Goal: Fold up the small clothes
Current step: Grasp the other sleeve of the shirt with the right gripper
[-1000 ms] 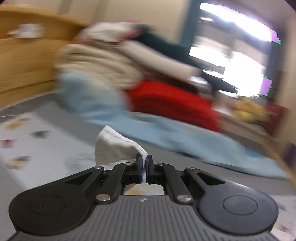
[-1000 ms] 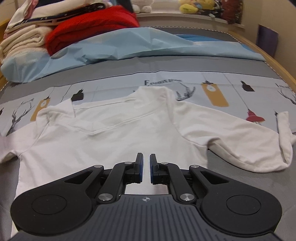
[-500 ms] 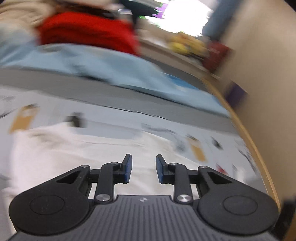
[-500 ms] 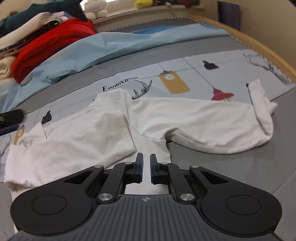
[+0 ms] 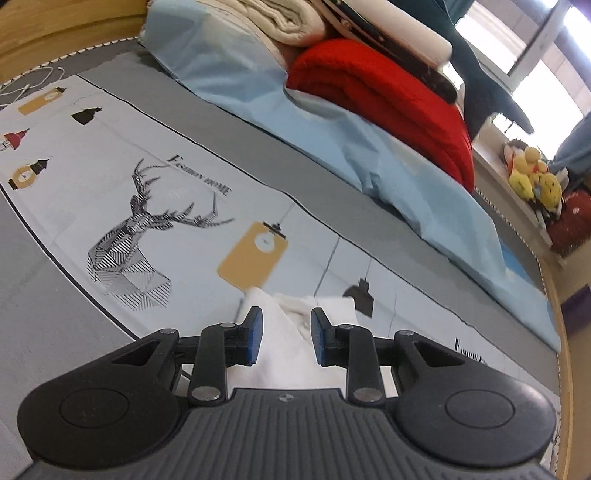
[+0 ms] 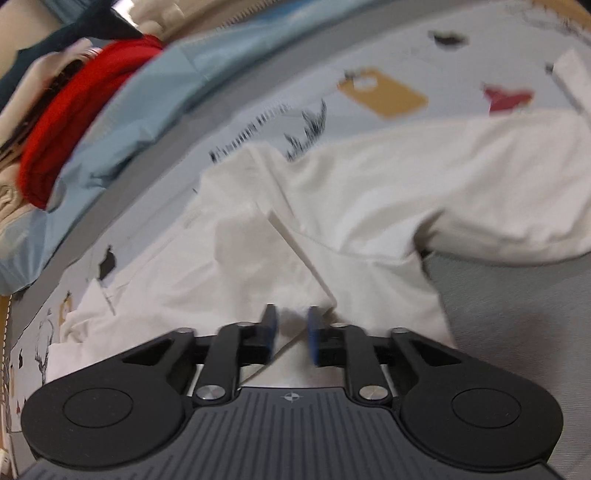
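Observation:
A small white long-sleeved top (image 6: 332, 206) lies on the printed bed sheet (image 6: 388, 92), its left part folded over the body and its right sleeve (image 6: 517, 206) stretched out to the right. My right gripper (image 6: 291, 336) is open, low over the folded middle of the top, with white cloth between its blue pads. My left gripper (image 5: 286, 338) is open above an edge of the white top (image 5: 291, 332), with cloth showing between its fingers.
A light blue duvet (image 5: 369, 147) lies along the far side with a red blanket (image 5: 388, 96) and cream bedding (image 5: 288, 22) stacked on it. Plush toys (image 5: 532, 177) sit on the sill. The wooden bed frame (image 5: 554, 332) runs along the right edge.
The left gripper let go of the white cloth, opened, and swung over the top's left edge. The right gripper opened slightly and moved closer over the top.

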### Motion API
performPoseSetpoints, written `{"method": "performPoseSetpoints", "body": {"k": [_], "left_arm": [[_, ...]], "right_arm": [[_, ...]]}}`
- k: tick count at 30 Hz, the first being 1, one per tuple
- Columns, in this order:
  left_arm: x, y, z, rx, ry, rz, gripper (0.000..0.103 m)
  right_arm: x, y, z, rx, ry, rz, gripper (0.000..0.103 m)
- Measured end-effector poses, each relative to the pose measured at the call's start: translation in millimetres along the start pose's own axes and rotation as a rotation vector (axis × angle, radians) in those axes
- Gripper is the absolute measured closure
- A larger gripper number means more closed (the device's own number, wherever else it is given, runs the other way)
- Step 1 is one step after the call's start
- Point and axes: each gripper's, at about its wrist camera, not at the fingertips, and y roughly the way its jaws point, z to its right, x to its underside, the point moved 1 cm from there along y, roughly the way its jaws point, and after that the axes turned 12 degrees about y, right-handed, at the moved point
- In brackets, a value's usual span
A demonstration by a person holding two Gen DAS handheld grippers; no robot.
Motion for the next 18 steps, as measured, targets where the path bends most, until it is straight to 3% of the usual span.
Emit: {"method": "performPoseSetpoints", "body": {"k": [3, 5, 8, 11, 13, 15, 18], "left_arm": [[-7, 4, -8, -0.006, -0.018, 0.009, 0.073], [-6, -8, -13, -0.014, -0.027, 0.016, 0.073], [-9, -3, -18, -0.023, -0.028, 0.016, 0.073], [-8, 4, -19, -0.022, -0.014, 0.005, 0.073], [-5, 9, -19, -0.02, -0.003, -0.006, 0.073], [-1, 16, -18, -0.02, 0.006, -0.018, 0.073], [7, 26, -16, -0.02, 0.007, -0.045, 0.073]], "right_arm": [[0, 5, -7, 0.0, 0.011, 0.028, 0.079], [1, 0, -20, -0.014, -0.056, 0.08, 0.103], [1, -29, -41, -0.062, -0.147, 0.189, 0.103], [-8, -82, -48, -0.152, -0.179, 0.387, 0.103], [-17, -98, -38, -0.106, -0.171, 0.461, 0.103], [-29, -87, -16, -0.054, -0.105, 0.401, 0.103], [-37, -56, 3, -0.105, -0.04, 0.21, 0.099]]}}
